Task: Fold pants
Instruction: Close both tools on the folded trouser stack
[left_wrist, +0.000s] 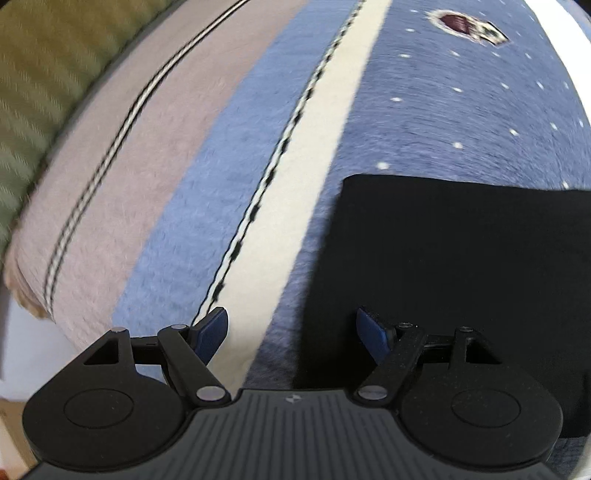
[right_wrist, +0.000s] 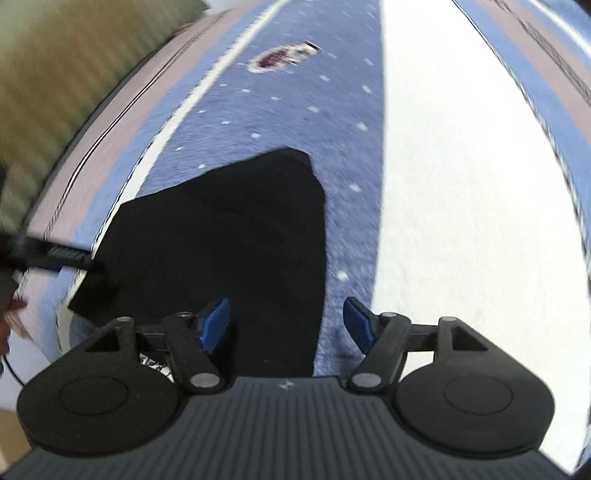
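Note:
The black pants (left_wrist: 461, 266) lie folded into a flat block on a blue striped blanket (left_wrist: 229, 177). In the left wrist view they fill the lower right. My left gripper (left_wrist: 291, 334) is open and empty, hovering over the pants' left edge. In the right wrist view the pants (right_wrist: 229, 243) lie in the middle, with a corner pointing away. My right gripper (right_wrist: 286, 325) is open and empty above the pants' near right edge. The left gripper (right_wrist: 55, 256) shows as a dark blurred shape at the pants' left edge.
The blanket (right_wrist: 332, 110) has pink, blue and white stripes, white dots and an embroidered patch (left_wrist: 465, 24). A green striped cushion (left_wrist: 40, 74) lies at the far left. A bright white band (right_wrist: 461, 203) runs along the right.

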